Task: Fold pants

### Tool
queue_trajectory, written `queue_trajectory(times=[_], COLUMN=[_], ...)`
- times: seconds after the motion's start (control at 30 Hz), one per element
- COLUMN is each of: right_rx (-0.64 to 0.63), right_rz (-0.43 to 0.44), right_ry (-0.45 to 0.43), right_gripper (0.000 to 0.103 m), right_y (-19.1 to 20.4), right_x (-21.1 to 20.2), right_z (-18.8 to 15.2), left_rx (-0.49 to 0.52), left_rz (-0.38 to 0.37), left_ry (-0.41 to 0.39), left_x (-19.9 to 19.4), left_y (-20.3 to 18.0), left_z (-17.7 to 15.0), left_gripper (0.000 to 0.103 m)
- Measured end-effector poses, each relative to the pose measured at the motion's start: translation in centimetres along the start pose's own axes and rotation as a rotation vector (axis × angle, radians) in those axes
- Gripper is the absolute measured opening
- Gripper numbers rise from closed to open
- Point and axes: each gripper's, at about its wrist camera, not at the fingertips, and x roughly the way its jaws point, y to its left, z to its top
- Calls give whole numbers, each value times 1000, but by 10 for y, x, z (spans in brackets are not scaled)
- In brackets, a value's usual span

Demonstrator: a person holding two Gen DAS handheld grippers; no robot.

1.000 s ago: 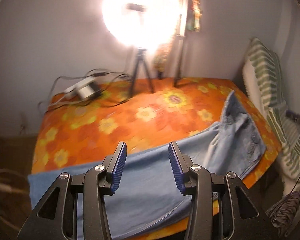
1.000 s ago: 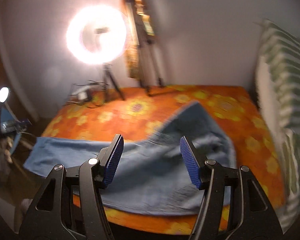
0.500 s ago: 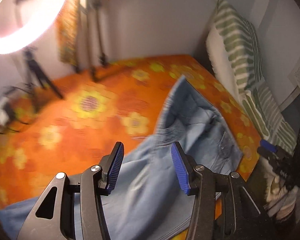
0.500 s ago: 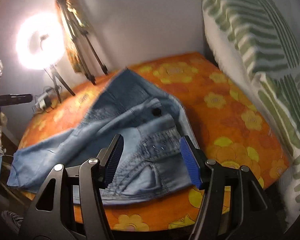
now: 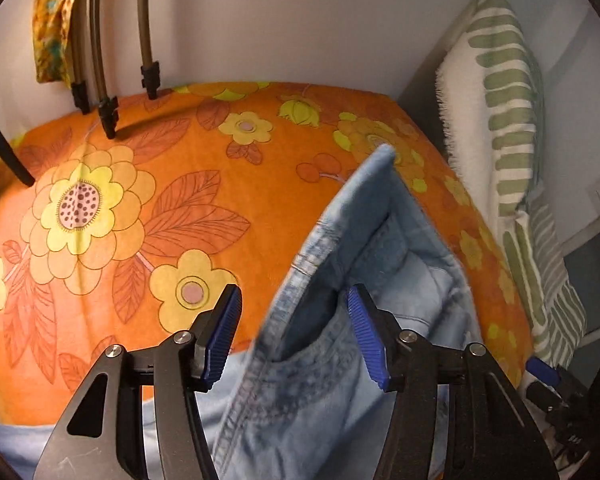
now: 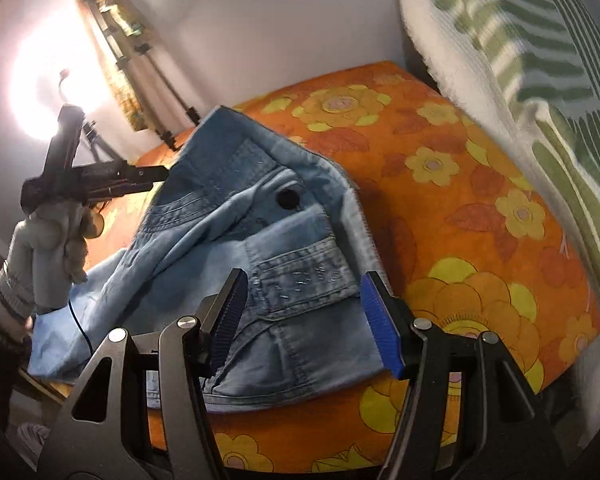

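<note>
The pants [image 6: 236, 216] lie rumpled on the orange flowered bed [image 6: 460, 208], waistband toward the striped pillow [image 6: 540, 60]. Left tongs [image 5: 294, 336] have just been opening, apparently straddling the waistband edge unclamped; right tongs [image 6: 300, 320] gape above the pocket.

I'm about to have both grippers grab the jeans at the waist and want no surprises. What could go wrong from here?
1. The jeans lie bunched, waistband folded over; the open right gripper may pinch several layers at once.
2. The left gripper, its jaws just opened, straddles a raised waistband edge that may slip aside.
3. The tripod legs stand on the bed; dragging fabric could snag them.
</note>
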Motion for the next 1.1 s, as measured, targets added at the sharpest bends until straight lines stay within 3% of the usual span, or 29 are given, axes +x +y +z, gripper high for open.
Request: queue_trajectory(times=[0.13,0.3,0.33,0.4,0.73,1.1], right_rx=[106,107,95,68,169,238], right_rz=[41,64,61,41,64,100], right_ry=[7,-2,1,3,-17,-60], right_gripper=[62,62,62,62,62,62], right_y=[-20,-18,-15,-11,-29,-47], right_x=[0,-2,-1,0,-3,-16], right_z=[2,2,2,1,1,0], left_rx=[-36,-32,-27,-12,112,377], left_rz=[-25,-14,-18,-4,-23,-150], left_ry=[22,23,18,13,-66,-44], left_x=[14,22,21,20,-14,-46], left_y=[4,-1,-2,-5,-39,-128], left_z=[0,-5,-6,-8,-29,-110], left_gripper=[55,52,46,14,7,7])
